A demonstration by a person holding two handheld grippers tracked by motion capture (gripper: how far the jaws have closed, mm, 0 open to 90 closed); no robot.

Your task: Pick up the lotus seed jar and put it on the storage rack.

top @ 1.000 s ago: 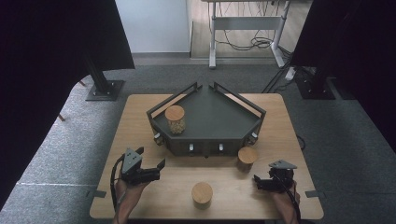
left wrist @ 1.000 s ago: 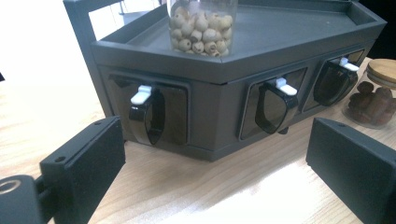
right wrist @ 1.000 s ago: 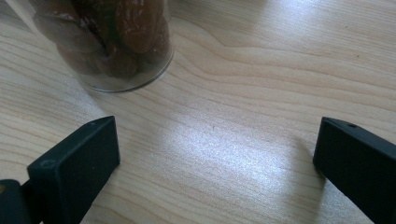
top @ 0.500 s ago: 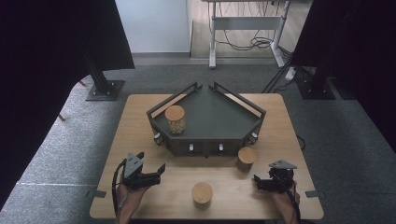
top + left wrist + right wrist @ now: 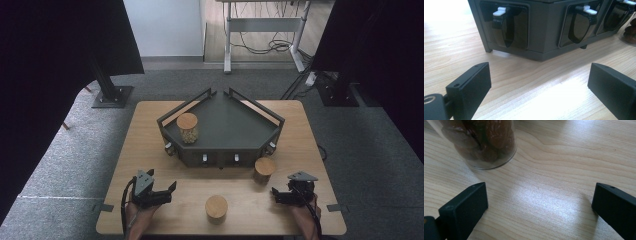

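A dark grey five-sided tray (image 5: 250,135) with rails stands mid-table and carries a wood-lidded jar (image 5: 187,127) at its left. A second jar (image 5: 264,170) stands on the table by the tray's front right corner. A third jar (image 5: 216,208) sits near the front edge. My left gripper (image 5: 169,192) is open at the front left; in the left gripper view (image 5: 539,82) it faces the tray's front wall (image 5: 544,30). My right gripper (image 5: 275,196) is open at the front right, and the right gripper view (image 5: 540,200) shows a glass jar (image 5: 481,142) of brown pieces just ahead to the left.
Black latches with white tabs (image 5: 499,11) line the tray's front wall. The wooden table (image 5: 145,150) has bare strips left and right of the tray. Dark stands (image 5: 112,95) and a desk frame (image 5: 227,35) are on the carpet beyond.
My left gripper has drifted slightly toward the near edge of the table. The right gripper and the jars have stayed put.
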